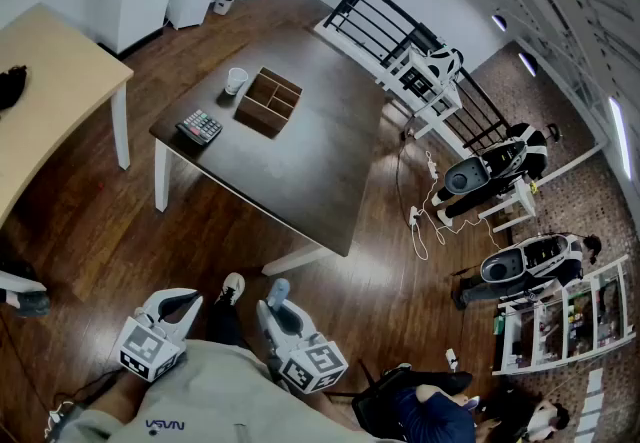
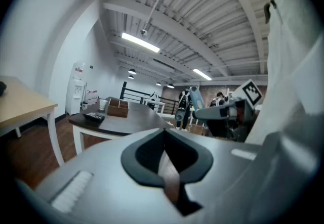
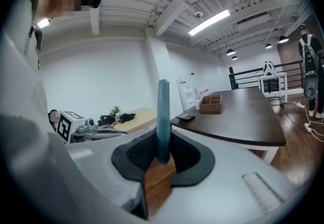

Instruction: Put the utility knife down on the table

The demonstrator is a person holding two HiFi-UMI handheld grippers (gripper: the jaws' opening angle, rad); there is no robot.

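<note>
Our right tongs (image 3: 161, 160) pinch an upright blue utility knife (image 3: 163, 112); our left tongs (image 2: 164, 154) sit pressed together, empty; dark surface (image 1: 300, 131) ahead.

Illumination is bright and even, supplied by long white fluorescent ceiling tubes (image 2: 140, 42) at 11 o'clock in the left gripper view and 1 o'clock in the right. The glossy dark brown wooden floor (image 1: 385, 266) shows soft glare at 4 o'clock in the head view. All views bow straight lines, and the gripper views darken to black at the corners. The left gripper (image 2: 165, 165), right gripper (image 3: 161, 160) and blue-handled utility knife (image 3: 163, 112) are out of focus.
</note>
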